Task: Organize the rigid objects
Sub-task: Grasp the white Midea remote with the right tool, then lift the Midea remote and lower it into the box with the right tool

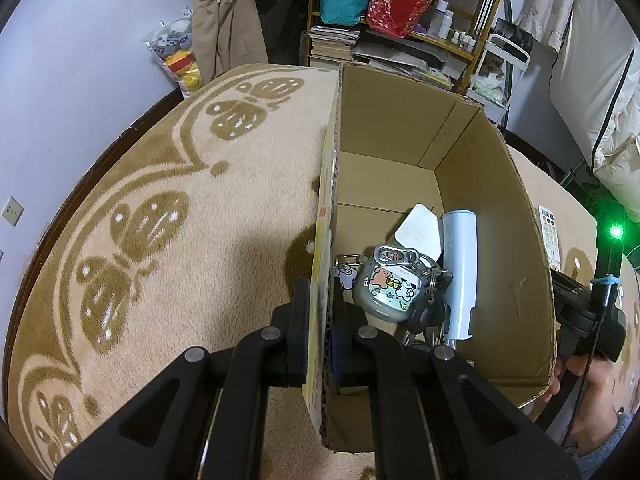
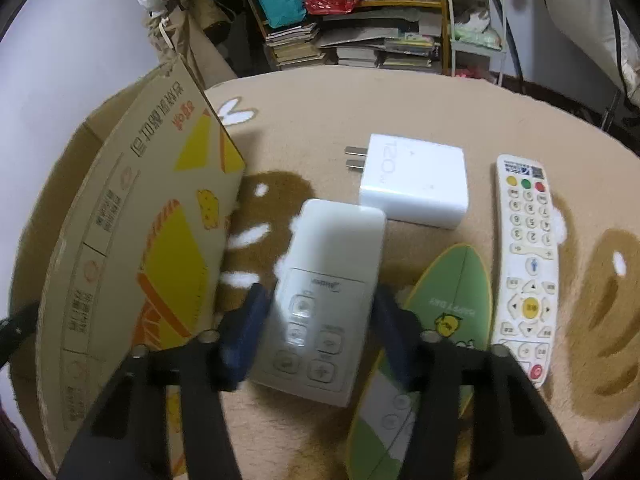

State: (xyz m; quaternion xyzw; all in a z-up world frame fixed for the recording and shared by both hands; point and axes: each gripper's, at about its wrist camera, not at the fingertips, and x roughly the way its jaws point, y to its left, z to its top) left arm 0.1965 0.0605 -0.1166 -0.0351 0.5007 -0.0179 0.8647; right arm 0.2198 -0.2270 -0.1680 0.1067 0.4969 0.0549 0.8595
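Right wrist alone shows charger (image 2: pixel 416 182) beside two remotes (image 2: pixel 326 296).

We see a fluffy, matt pile rug (image 2: pixel 400 104) under everything. The cardboard box (image 1: pixel 400 128) is plain brown corrugated board, its cut edge showing the fluting, its outer wall printed matt yellow and orange. The white charger (image 2: pixel 416 184) is smooth glossy plastic with bare metal prongs. The air-conditioner remote (image 2: pixel 324 280) looks satin white plastic; the long remote (image 2: pixel 528 256) carries rubbery buttons. A shiny metal carabiner (image 1: pixel 396 256) tops the soft printed case (image 1: pixel 388 288).
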